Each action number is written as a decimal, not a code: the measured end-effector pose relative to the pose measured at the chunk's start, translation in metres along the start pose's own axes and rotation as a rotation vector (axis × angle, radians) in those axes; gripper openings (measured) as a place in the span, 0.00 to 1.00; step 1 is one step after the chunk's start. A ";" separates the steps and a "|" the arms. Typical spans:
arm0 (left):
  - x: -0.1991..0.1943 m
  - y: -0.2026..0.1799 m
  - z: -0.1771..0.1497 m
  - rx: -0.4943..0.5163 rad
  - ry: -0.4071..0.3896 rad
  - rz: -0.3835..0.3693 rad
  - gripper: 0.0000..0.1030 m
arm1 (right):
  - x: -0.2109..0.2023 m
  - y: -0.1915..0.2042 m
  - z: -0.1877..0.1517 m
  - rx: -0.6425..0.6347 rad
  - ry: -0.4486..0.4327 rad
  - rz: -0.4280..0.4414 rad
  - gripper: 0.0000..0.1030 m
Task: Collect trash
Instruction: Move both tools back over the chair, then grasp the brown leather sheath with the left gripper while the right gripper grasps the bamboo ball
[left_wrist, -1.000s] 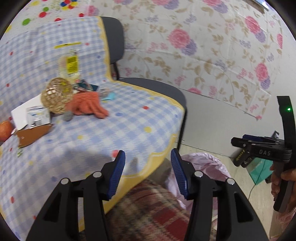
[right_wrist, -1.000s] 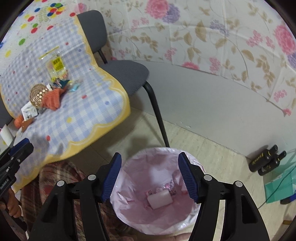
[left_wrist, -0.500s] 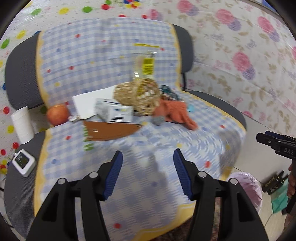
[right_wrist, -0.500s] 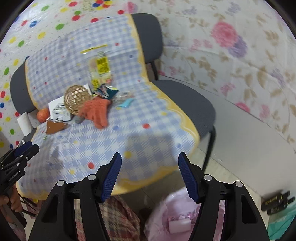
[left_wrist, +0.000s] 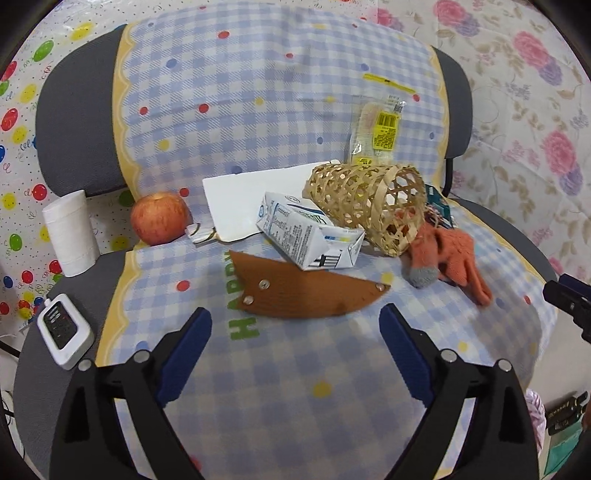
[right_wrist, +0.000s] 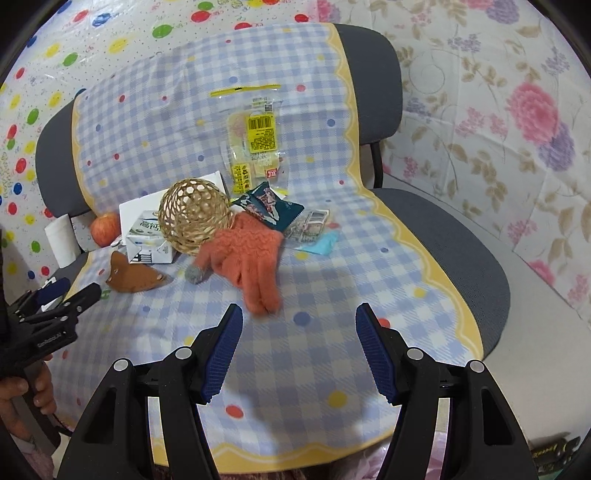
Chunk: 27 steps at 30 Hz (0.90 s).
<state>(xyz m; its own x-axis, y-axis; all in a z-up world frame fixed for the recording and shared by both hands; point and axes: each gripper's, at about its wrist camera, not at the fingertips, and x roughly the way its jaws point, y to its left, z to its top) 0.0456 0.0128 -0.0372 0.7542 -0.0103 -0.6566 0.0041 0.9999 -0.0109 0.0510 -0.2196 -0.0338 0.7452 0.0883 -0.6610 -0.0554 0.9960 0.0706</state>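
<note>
The checked cloth (right_wrist: 332, 369) draped over two grey chairs (right_wrist: 461, 229) carries everything; no worktop is in view. A pink bin bag (left_wrist: 533, 410) shows at the lower right edge of the left view; its contents cannot be seen.

Trash remains uncollected, clustered at the far left of the cloth: clear snack bag (right_wrist: 255, 140), milk carton (left_wrist: 306, 236), dark wrapper (right_wrist: 271, 206), small foil and blue scraps (right_wrist: 317, 232). Among them lie non-trash items: woven basket (left_wrist: 369, 203), orange glove (right_wrist: 247, 254), brown leather piece (left_wrist: 306, 291), apple (left_wrist: 159, 218).

Left claw (left_wrist: 295, 354): jaws opening wide, nothing between them, nearest the carton. Right claw (right_wrist: 299, 350): moderately apart, empty, just short of the glove.

Judgement: most of the collecting is left.
</note>
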 end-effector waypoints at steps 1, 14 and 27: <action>0.011 -0.003 0.005 -0.010 0.014 0.007 0.88 | 0.003 0.000 0.002 0.002 0.000 0.000 0.63; 0.079 -0.003 0.027 -0.050 0.191 0.078 0.88 | 0.036 -0.001 0.024 0.028 0.017 0.034 0.66; 0.025 0.055 -0.010 -0.120 0.166 0.025 0.75 | 0.013 0.023 0.011 0.002 -0.035 0.065 0.66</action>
<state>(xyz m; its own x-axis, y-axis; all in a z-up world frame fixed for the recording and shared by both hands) 0.0579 0.0678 -0.0621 0.6341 0.0036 -0.7733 -0.0990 0.9921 -0.0766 0.0666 -0.1962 -0.0331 0.7627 0.1525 -0.6285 -0.1033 0.9880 0.1144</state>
